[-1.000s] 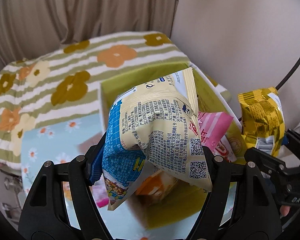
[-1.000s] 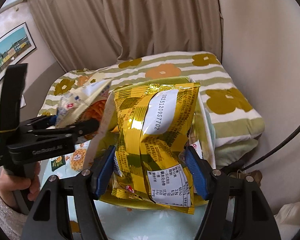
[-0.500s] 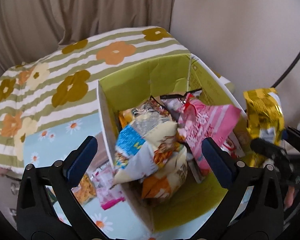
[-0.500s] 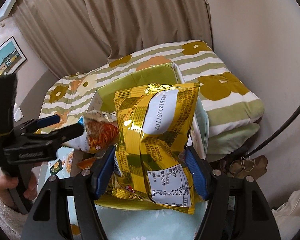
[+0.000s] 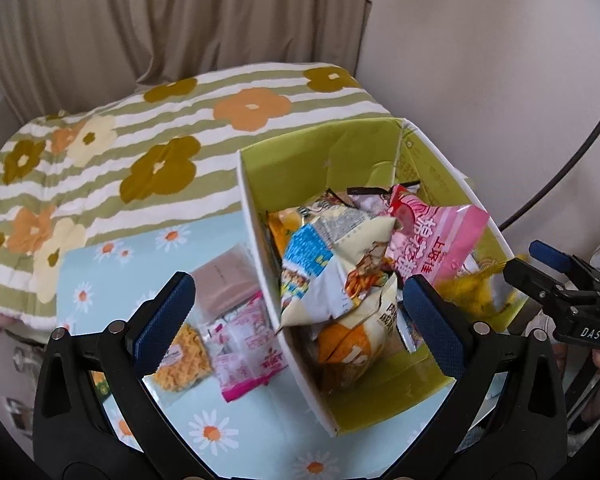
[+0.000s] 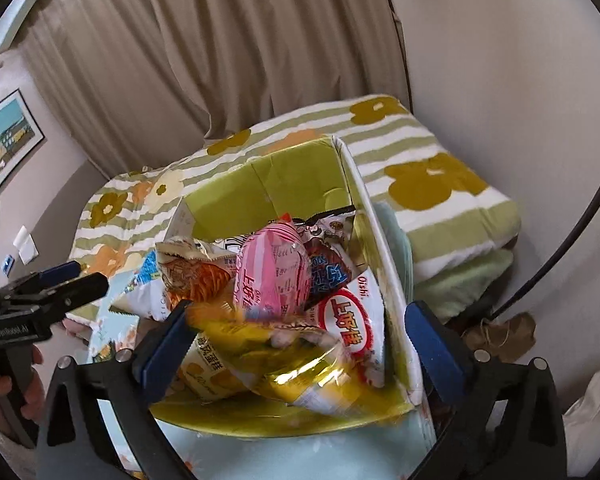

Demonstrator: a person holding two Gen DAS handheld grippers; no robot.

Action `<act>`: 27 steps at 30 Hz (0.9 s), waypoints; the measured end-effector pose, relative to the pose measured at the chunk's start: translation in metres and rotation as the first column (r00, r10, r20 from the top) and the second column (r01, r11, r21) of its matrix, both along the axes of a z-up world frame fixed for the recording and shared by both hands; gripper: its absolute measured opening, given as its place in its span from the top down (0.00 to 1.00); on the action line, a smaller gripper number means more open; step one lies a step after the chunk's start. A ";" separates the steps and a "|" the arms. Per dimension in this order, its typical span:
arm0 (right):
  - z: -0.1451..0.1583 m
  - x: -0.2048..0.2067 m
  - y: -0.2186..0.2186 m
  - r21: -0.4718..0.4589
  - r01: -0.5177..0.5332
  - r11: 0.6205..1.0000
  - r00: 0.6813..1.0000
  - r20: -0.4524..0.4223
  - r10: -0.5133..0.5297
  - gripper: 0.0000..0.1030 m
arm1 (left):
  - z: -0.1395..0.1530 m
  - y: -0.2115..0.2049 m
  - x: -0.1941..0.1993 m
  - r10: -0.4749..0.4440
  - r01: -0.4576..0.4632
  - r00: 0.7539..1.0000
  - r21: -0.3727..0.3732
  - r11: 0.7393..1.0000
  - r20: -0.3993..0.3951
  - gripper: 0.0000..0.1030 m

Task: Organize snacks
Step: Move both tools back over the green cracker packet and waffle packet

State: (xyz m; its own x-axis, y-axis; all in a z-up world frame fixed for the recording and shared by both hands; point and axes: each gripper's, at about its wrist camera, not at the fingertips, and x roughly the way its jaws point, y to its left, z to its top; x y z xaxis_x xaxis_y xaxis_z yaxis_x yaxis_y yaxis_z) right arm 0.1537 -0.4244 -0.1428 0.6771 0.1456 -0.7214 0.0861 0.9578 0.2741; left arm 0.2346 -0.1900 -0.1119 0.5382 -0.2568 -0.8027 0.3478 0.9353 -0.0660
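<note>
Already most snacks fill the green box [image 5: 320, 168], the blurred gold bag [image 6: 300, 364] dropping in from the released right hand-held gripper [image 6: 296, 344], while the left hand-held gripper [image 5: 296, 312] hangs empty, jaws spread, and loose packets [image 5: 244, 336] remain on the worktop [image 5: 260, 432].

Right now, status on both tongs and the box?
Left tongs open, empty. Right tongs open; gold bag blurred inside green box. Three packets on the daisy cloth outside.

"DAS" stands in white on the black body of the right tool [image 5: 556, 276]. "Oishi" and the red-ringed characters "上好佳" mark a white snack bag [image 6: 350, 330]; "上好佳" also marks the pink snack bag [image 5: 436, 246].
</note>
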 end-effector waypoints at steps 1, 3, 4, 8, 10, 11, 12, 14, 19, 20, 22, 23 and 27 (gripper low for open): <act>-0.001 -0.001 0.000 -0.007 -0.003 1.000 1.000 -0.010 0.003 0.01 | 0.000 0.002 -0.002 0.008 -0.008 1.000 -0.002 1.000 -0.001 0.00; -0.003 -0.004 -0.001 0.011 -0.018 1.000 1.000 -0.022 0.019 0.01 | -0.002 0.006 -0.006 0.019 -0.019 1.000 -0.006 1.000 -0.006 0.00; -0.003 -0.005 -0.001 0.017 -0.021 1.000 1.000 -0.019 0.022 0.01 | -0.003 0.008 -0.010 0.027 -0.027 1.000 -0.006 1.000 -0.009 0.00; 0.005 -0.009 0.002 0.017 -0.061 0.998 0.998 -0.005 0.061 0.01 | -0.001 0.019 -0.023 0.064 -0.063 0.998 -0.009 0.998 0.007 0.00; 0.010 -0.010 0.007 0.004 -0.089 0.996 0.996 0.012 0.089 0.01 | 0.004 0.027 -0.033 0.090 -0.090 0.996 -0.011 0.996 0.027 0.00; 0.013 -0.011 0.010 0.000 -0.112 0.994 0.994 0.022 0.112 0.01 | 0.006 0.031 -0.039 0.104 -0.104 0.994 -0.010 0.995 0.036 0.00; 0.014 -0.011 0.013 -0.001 -0.125 0.992 0.992 0.027 0.125 0.01 | 0.009 0.036 -0.043 0.121 -0.120 0.992 -0.008 0.993 0.041 0.00; 0.016 -0.010 0.019 0.007 -0.161 0.987 0.986 0.034 0.161 0.01 | 0.013 0.047 -0.052 0.165 -0.165 0.985 -0.001 0.986 0.042 0.00; 0.021 -0.008 0.044 0.029 -0.251 0.968 0.966 0.069 0.248 0.01 | 0.022 0.083 -0.074 0.253 -0.255 0.965 0.012 0.967 0.067 0.00; 0.022 -0.007 0.051 0.025 -0.272 0.962 0.960 0.077 0.269 0.01 | 0.024 0.093 -0.080 0.278 -0.280 0.958 0.017 0.960 0.074 0.00; 0.026 -0.006 0.064 0.016 -0.306 0.952 0.949 0.089 0.304 0.01 | 0.024 0.113 -0.088 0.315 -0.317 0.946 0.020 0.948 0.079 0.00; 0.027 -0.006 0.069 0.014 -0.318 0.948 0.944 0.093 0.315 0.01 | 0.024 0.119 -0.090 0.326 -0.328 0.942 0.021 0.944 0.079 0.00; 0.034 -0.003 0.100 -0.002 -0.370 0.929 0.923 0.113 0.368 0.01 | 0.020 0.156 -0.099 0.383 -0.385 0.921 0.023 0.923 0.068 0.00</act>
State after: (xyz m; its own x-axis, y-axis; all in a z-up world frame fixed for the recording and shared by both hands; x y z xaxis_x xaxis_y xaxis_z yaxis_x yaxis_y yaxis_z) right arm 0.1506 -0.3241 -0.1090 0.6471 0.4133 -0.6406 -0.3042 0.9105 0.2801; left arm 0.1360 -0.0341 -0.0919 0.6380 0.0068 -0.7700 -0.0360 0.9991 -0.0210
